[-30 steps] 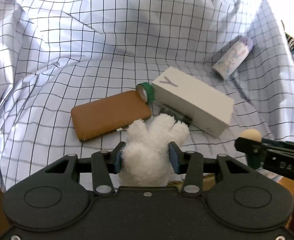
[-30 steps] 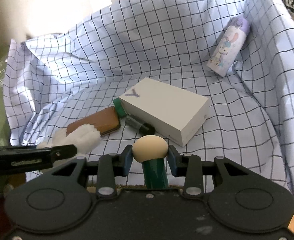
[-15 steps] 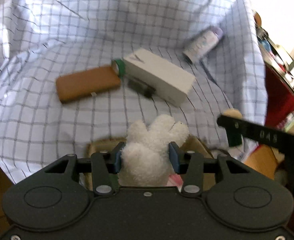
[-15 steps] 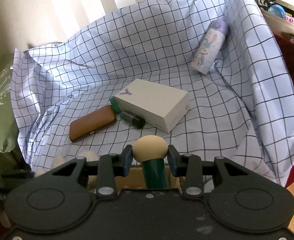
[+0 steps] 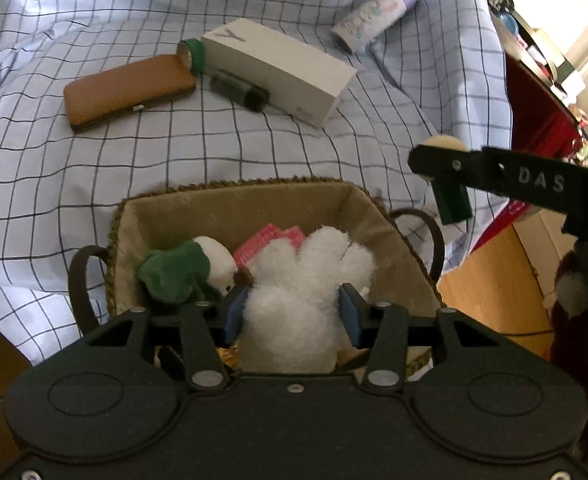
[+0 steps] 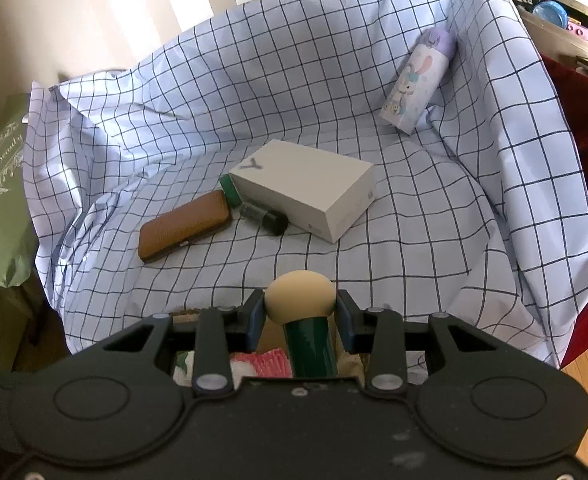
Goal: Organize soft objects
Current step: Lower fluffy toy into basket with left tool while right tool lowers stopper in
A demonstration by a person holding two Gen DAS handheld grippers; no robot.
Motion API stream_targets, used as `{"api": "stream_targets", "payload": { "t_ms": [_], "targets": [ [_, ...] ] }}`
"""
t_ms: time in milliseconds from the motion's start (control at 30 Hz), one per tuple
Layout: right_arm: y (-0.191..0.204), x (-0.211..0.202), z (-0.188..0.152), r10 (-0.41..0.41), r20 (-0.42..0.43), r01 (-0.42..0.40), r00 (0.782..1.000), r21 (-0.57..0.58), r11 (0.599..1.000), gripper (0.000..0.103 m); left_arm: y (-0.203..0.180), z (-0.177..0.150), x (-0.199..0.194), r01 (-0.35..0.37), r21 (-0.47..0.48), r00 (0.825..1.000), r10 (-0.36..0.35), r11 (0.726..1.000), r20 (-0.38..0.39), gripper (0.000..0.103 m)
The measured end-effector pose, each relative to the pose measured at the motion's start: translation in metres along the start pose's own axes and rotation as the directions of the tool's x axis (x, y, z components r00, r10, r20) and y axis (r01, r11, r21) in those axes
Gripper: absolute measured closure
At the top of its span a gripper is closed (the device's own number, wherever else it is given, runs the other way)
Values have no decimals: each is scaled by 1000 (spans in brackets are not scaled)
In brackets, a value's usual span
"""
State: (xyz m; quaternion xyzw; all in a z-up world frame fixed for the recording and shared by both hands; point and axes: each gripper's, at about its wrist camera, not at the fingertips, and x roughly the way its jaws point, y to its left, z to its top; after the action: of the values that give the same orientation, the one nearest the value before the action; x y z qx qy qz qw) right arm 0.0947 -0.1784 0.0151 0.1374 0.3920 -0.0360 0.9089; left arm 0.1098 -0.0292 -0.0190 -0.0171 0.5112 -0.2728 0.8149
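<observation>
My left gripper (image 5: 293, 309) is shut on a white fluffy plush glove (image 5: 306, 280) and holds it over a woven basket (image 5: 254, 185) with dark handles. Inside the basket lie a green-and-white soft toy (image 5: 182, 272) and a pink cloth (image 5: 264, 240). My right gripper (image 6: 297, 314) is shut on a beige sponge puff (image 6: 300, 295) with a green stem. In the left wrist view that puff (image 5: 444, 145) hangs just past the basket's right side. The basket is mostly hidden in the right wrist view.
On the checked cloth (image 5: 254, 148) beyond the basket lie a brown case (image 5: 126, 88), a green tape roll (image 5: 192, 54), a dark tube (image 5: 240, 90), a white box (image 5: 278, 68) and a printed bottle (image 5: 374, 20). Red fabric (image 6: 574, 120) and wooden floor (image 5: 494, 280) lie to the right.
The left gripper has drawn back from the items on the cloth with the plush glove, and the basket now lies under it. The right gripper pulled back a little, still gripping the puff.
</observation>
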Motion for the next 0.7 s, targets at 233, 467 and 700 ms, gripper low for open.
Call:
{"api": "stream_targets", "payload": {
  "t_ms": [233,467,700],
  "targets": [
    [-1,3,-1,-10,-20,10,1000,-4,1000,66,-13,-5,-2,-51,92,998,48,994,29,36],
    [0,10,-4,-19,-50,18,999,-12,1000,65,-6,-3,-2,-119,62,992,116,991,53,36],
    [0,14,-4,-33,-59,32,998,-6,999,57,3,-2,-1,-129,20,991,128,991,49,32]
  ]
}}
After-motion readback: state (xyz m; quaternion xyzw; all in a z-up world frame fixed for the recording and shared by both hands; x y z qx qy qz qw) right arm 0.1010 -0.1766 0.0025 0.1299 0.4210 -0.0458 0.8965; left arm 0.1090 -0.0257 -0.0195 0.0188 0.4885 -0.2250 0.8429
